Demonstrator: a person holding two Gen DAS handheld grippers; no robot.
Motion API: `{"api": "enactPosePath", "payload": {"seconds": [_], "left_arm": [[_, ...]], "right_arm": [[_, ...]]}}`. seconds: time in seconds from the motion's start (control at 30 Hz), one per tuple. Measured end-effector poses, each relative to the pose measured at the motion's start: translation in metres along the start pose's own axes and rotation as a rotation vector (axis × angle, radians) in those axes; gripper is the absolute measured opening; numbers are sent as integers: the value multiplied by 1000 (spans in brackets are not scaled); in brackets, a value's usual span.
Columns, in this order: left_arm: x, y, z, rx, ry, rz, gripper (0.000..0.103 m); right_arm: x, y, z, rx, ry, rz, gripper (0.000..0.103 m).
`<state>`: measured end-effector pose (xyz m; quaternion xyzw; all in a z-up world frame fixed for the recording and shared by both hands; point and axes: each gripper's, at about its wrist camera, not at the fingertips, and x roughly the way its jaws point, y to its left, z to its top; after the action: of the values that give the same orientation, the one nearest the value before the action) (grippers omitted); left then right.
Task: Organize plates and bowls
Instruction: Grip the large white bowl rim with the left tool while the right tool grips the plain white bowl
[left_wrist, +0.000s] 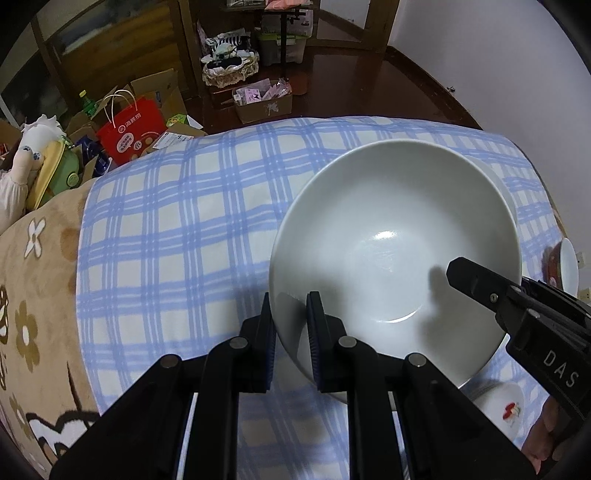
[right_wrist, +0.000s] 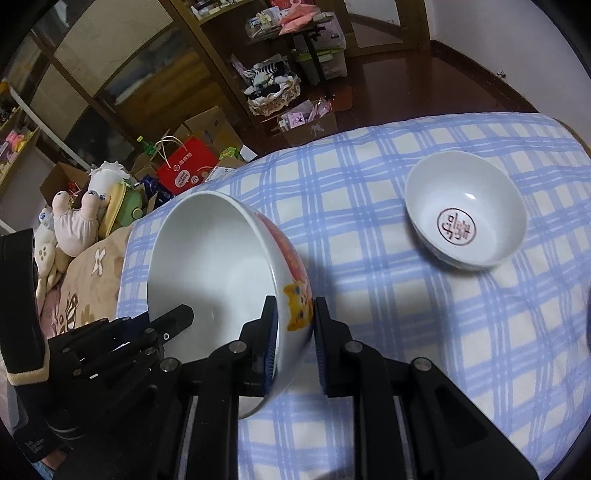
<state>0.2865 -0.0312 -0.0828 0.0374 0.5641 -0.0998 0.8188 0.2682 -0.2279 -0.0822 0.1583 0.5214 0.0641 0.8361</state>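
A: Where does the sorting stand?

B: Partway, by my reading. The left gripper (left_wrist: 290, 325) has its 2 fingers closed on the near rim of the plain white bowl (left_wrist: 391, 258), 1 pad inside and 1 outside, in the lower centre of the left wrist view. That bowl fills the right half of the frame above the blue checked cloth (left_wrist: 177, 229).

A: And the other one?

B: The right gripper (right_wrist: 295, 332) pinches the wall of the cat-print bowl (right_wrist: 214, 258), which is tilted with its opening facing the left of the frame, in the lower centre of the right wrist view. Its fingers are closed down to the thickness of the wall.

A: So both are carrying something. Anything already stacked?

B: I think so, in part. Under the white bowl, at the lower right of the left view, a plate with a red motif (left_wrist: 506, 406) peeks out, and a second rim shows behind the bowl's upper right edge. What that rim belongs to I cannot tell.

A: What is left?

B: A small bowl with a red character (right_wrist: 465, 218) sits alone on the cloth at the upper right of the right view, well apart from the rest. In my judgement the 2 held bowls are not yet nested and that 3rd 1 is untouched.
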Motion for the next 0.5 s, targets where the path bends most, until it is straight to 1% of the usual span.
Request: {"api": "enactPosePath", "payload": {"seconds": [0.37,0.5], "left_arm": [[-40,2,-36,19,-20,17,15],[-48,-1,-45,19,-27,20,15]], "right_arm": [[-31,13,-36,3,-20,23,20],[-42,16,-48,1,-36,22,20]]}}
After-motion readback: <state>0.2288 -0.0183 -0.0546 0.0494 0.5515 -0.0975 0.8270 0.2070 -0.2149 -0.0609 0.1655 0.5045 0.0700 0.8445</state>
